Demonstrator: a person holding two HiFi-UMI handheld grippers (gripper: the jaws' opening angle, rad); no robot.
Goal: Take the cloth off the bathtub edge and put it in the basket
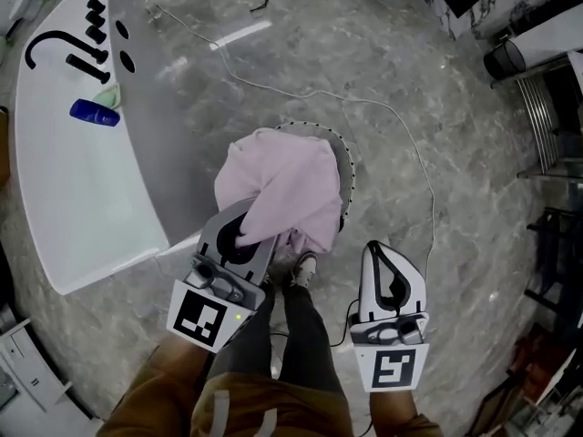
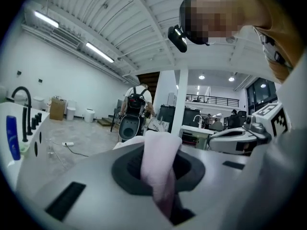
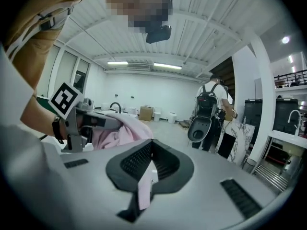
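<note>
The pink cloth (image 1: 287, 185) is off the bathtub and hangs in a loose bundle over the mouth of the round basket (image 1: 347, 167) on the floor, hiding most of its dotted rim. Whether its lower folds already rest inside I cannot tell. It looks light, soft and limp, a thing that drapes and bunches rather than holding a shape. It should not slip from a pinch, but it may catch on the rim or spill over one side. A gathered fold near an edge, as it is taken now, seems the sensible hold, since the rest then trails below. The left gripper (image 1: 244, 230) has its tongs pressed on just such a fold: in the left gripper view a band of the cloth runs up between the dark pads and out over their tips. That gripper is held low in front of the person's legs, pointing almost level toward the basket. The right gripper (image 1: 377, 255) sits beside it on the right, well apart from the cloth and pointing the same way, with its tongs closed together. A thin pale strip shows at their seam, and I cannot say what it is. The white bathtub (image 1: 73, 180), with a black tap (image 1: 50, 42) and a blue bottle (image 1: 94, 113), stands to the left.
</note>
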